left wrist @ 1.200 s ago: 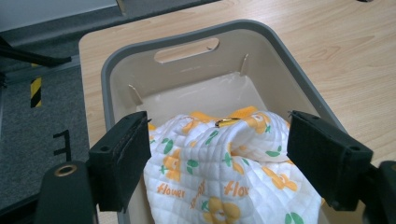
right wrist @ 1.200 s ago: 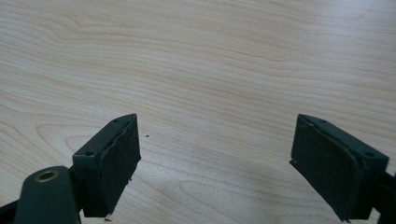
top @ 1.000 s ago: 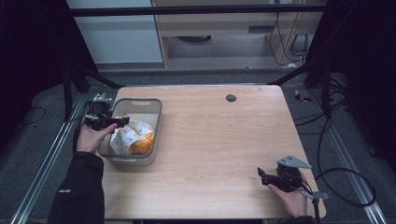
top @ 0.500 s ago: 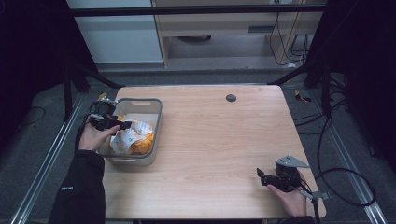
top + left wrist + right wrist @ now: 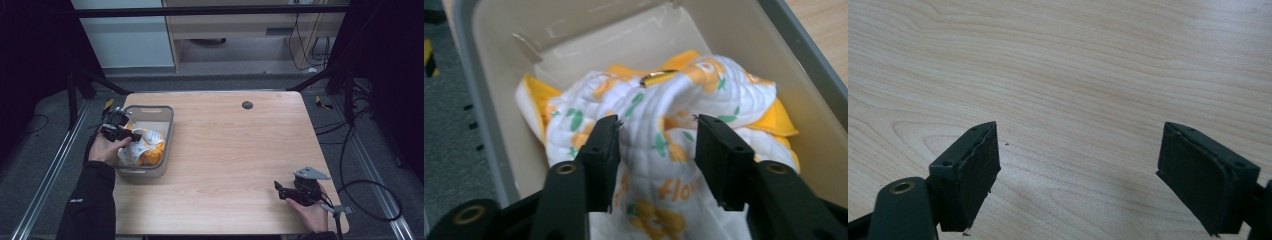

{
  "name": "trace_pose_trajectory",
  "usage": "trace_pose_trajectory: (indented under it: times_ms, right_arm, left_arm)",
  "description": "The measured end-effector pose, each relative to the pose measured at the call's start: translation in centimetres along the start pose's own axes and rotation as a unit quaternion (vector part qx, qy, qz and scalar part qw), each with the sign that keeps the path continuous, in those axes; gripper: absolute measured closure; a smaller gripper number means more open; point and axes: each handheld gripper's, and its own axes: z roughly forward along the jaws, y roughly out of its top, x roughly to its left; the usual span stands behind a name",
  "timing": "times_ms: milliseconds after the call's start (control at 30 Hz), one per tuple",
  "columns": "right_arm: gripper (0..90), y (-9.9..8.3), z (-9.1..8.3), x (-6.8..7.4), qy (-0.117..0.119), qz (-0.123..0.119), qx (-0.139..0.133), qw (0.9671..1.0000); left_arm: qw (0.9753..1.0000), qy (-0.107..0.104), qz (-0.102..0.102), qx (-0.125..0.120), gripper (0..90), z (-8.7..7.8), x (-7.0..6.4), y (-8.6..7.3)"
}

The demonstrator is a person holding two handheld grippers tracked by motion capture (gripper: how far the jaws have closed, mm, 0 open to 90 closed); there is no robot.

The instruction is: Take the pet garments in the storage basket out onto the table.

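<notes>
A: From the high view, at left of the frame: left gripper over a grey bin on the desk, above a crumpled cloth. Hard to read the jaw gap from there.

B: Clearer from the left gripper view: left gripper half open, jaws either side of a raised fold of the cloth, close to it or just touching, not pinched shut. Bin wall running up the left of the frame.

A: Look of the cloth?

B: White, quilted, printed with green leaves and orange flowers, orange lettering low in the frame, yellow-orange edging. Bunched in a heap at the near end of the bin, pale bin floor bare beyond it. Small brass-coloured snap on top of the fold.

A: Lower right of the high view: right gripper resting low on the desk, well apart from the bin.

B: Right gripper view: right gripper wide open, bare wood grain between the jaws.
</notes>
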Motion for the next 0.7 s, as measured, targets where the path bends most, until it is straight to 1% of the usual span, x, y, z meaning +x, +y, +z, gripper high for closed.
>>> trace_pose_trajectory:
  times_ms: [33, 167, 200, 267, 433, 600, 700]
  right_arm:
    - [16.8, 0.00, 0.01, 0.01, 0.000, 0.000, 0.000, 1.0000]
    - [16.8, 0.00, 0.00, 0.08, 0.003, 0.003, 0.003, 1.0000]
    - [16.8, 0.00, 0.02, 0.11, 0.003, 0.003, 0.004, 1.0000]
    - [16.8, -0.02, 0.12, 0.07, 0.001, -0.001, 0.004, 1.0000]
    - [16.8, -0.02, 0.15, 0.13, 0.003, 0.000, 0.007, 1.0000]
    - [16.8, -0.02, 0.17, 0.13, 0.004, 0.001, 0.009, 1.0000]
    - [16.8, -0.02, 0.17, 0.12, 0.003, 0.001, 0.009, 1.0000]
  left_arm:
    - [1.0000, 0.004, 0.004, 0.005, 57.2, 0.14, -0.07, -0.08]
    - [1.0000, 0.000, 0.002, 0.006, 65.9, 0.23, 0.02, -0.24]
    - [1.0000, -0.001, 0.002, 0.007, 65.9, 0.26, 0.08, -0.29]
    - [0.9999, -0.004, 0.003, 0.012, 72.2, 0.25, 0.11, -0.36]
    - [0.9998, -0.007, 0.004, 0.017, 77.4, 0.14, 0.08, -0.40]
    - [0.9999, -0.015, -0.004, 0.006, 80.1, -0.34, 0.02, -0.37]
    - [0.9999, -0.016, -0.006, 0.002, 80.4, -0.59, 0.00, -0.36]
